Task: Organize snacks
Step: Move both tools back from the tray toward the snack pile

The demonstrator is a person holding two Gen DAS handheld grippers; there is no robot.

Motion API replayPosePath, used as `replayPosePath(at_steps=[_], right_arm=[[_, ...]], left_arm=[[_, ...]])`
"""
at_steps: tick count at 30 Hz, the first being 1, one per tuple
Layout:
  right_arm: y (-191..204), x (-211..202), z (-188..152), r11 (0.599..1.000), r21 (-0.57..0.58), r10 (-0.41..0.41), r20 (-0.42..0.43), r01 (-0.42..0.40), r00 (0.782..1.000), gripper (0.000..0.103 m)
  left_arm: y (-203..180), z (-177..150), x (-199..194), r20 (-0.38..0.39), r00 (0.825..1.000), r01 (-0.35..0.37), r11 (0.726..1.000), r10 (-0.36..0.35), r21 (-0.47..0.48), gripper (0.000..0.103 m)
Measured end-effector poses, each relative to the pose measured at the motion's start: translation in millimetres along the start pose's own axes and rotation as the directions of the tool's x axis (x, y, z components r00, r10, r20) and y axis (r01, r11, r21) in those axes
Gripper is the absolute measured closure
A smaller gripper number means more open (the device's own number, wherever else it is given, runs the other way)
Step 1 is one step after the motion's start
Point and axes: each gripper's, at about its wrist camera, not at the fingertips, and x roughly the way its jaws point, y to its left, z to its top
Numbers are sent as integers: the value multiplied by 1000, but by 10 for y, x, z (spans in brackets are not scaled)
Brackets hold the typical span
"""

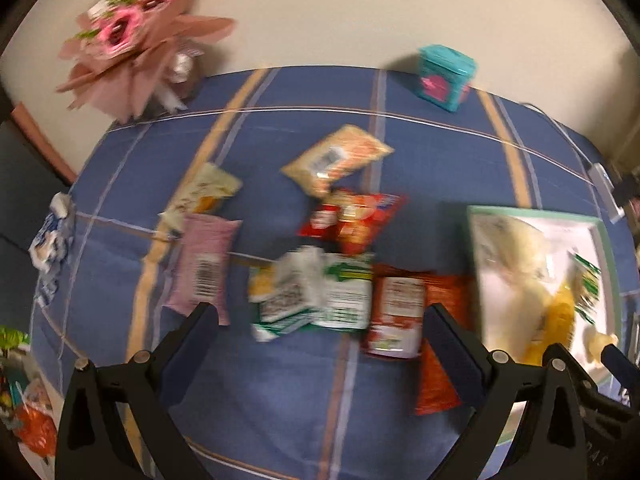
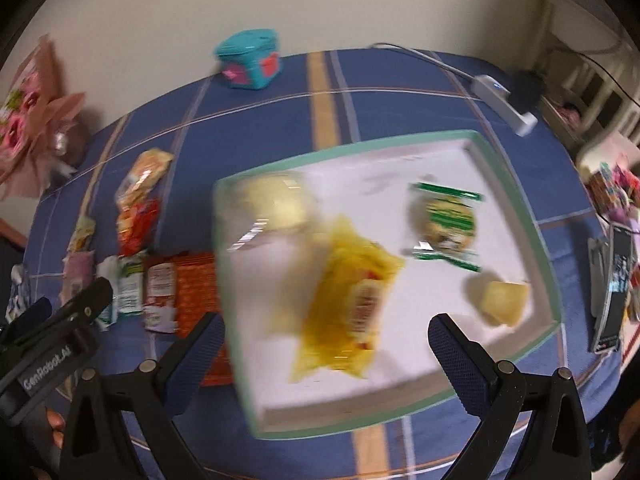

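Several snack packets lie on the blue striped tablecloth (image 1: pixel 280 380): a pink one (image 1: pixel 206 264), a green-white one (image 1: pixel 320 292), a red one (image 1: pixel 352 216), a beige one (image 1: pixel 336 158) and a red-orange one (image 1: pixel 404 316). My left gripper (image 1: pixel 320 328) is open and empty, hovering just in front of the green-white packet. A white tray with a green rim (image 2: pixel 516 196) holds a yellow packet (image 2: pixel 348 300), a green-wrapped snack (image 2: pixel 448 224) and pale snacks (image 2: pixel 502 300). My right gripper (image 2: pixel 326 338) is open and empty above the tray's near side.
A teal box (image 1: pixel 444 78) stands at the table's far edge by the wall. A pink paper bouquet (image 1: pixel 132 36) stands at the far left. A white power strip (image 2: pixel 504 102) and cables lie at the far right. Crumpled wrappers (image 1: pixel 54 236) sit at the left edge.
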Motion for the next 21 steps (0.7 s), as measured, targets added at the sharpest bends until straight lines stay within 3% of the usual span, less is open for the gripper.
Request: replayPosePath(at_steps=[11, 21], right_arm=[[694, 93, -62, 995, -74, 72, -7, -72, 997, 0], [975, 260, -85, 990, -72, 122, -36, -124, 992, 0]], left_arm=[[817, 46, 59, -12, 1000, -22, 988, 20, -150, 1], [1157, 52, 186, -35, 999, 11, 974, -19, -224, 1]])
